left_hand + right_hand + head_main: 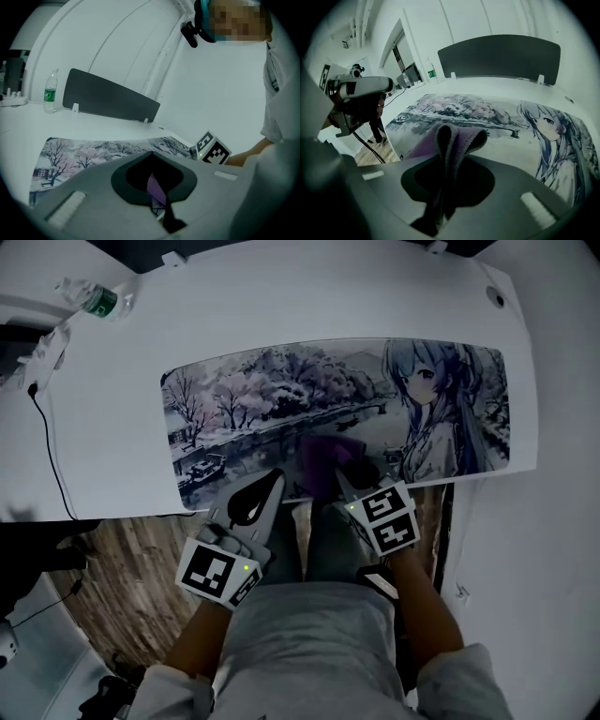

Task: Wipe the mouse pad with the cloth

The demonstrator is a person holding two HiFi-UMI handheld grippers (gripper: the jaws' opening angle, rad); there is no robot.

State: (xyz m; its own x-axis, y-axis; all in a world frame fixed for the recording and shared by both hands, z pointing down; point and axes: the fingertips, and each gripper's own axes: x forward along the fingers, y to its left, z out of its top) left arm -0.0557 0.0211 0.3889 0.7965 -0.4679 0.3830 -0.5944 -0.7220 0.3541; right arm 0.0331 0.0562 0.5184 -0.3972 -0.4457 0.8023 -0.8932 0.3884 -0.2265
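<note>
A long mouse pad (281, 399) printed with blossom trees and a blue-haired figure lies on the white desk (112, 446). A purple cloth (319, 463) rests bunched on the pad's near edge. My right gripper (345, 474) is shut on it, and the cloth (457, 140) stands in a fold out of the closed jaws over the pad (497, 112). My left gripper (272, 482) hovers just left of the cloth at the pad's front edge, jaws shut. Only a thin purple sliver of cloth (154, 187) shows through its slit, with the pad (93, 150) beyond.
A water bottle (98, 301) and a power strip (42, 357) sit at the desk's far left, with a black cable (52, 456) trailing off the front. A dark divider panel (499, 58) lines the desk's far edge. Wood floor (122, 577) lies below the near edge.
</note>
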